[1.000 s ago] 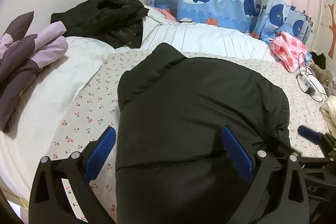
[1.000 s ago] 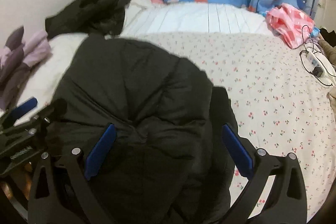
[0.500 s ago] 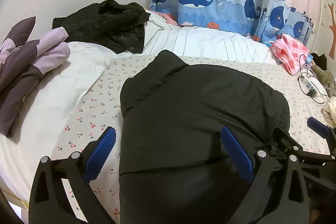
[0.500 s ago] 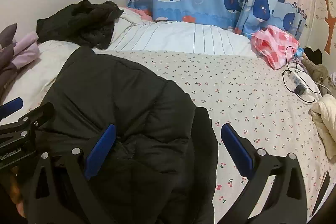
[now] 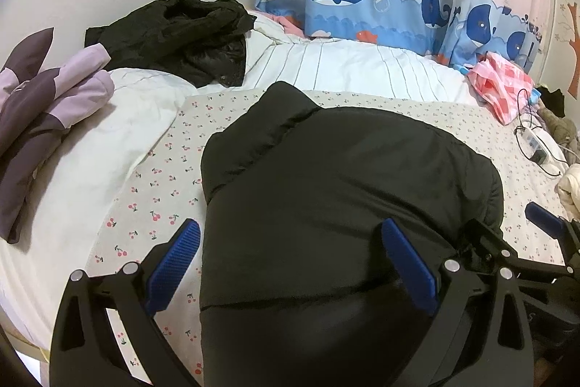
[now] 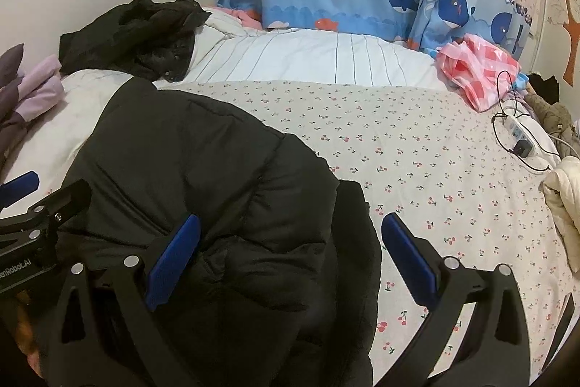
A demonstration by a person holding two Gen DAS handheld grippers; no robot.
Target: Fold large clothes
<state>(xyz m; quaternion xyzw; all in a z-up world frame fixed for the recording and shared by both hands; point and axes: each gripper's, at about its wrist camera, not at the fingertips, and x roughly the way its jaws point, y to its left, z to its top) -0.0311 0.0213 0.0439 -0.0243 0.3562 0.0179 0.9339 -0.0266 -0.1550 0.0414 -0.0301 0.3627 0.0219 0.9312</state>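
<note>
- Black puffer jacket point(image 5: 344, 205) lies on the bed point(image 6: 417, 151), on the cherry-print sheet, near edge toward us, bunched into a thick bundle; the collar end points toward the pillows.
- Left tool point(image 5: 290, 271): fingers spread wide, nothing pinched. Left pad over the sheet, right pad over the jacket.
- Right tool point(image 6: 290, 260): also spread, gripping nothing. Left pad over the quilted bulk, right pad over bare sheet just past the jacket's edge.
- Handling, our read: soft, lofty, light for its bulk. The padding likely springs back, so folds won't hold unless pressed flat. The shell looks smooth, so we expect slip; pinch a seam or a doubled layer, not a single skin.
- Grip points we'd pick: the near hem corners, one per tool, or the dark flap point(image 6: 357, 260) sticking out at the right side.
- Open room: plenty of clear sheet to the right and beyond the jacket.
- Edges and clutter: purple garment point(image 5: 47, 122) and another black jacket point(image 5: 177, 35) on the left; pink checked cloth point(image 6: 475, 71) and a power strip with cable point(image 6: 518, 140) far right. We keep clear of the cable.
</note>
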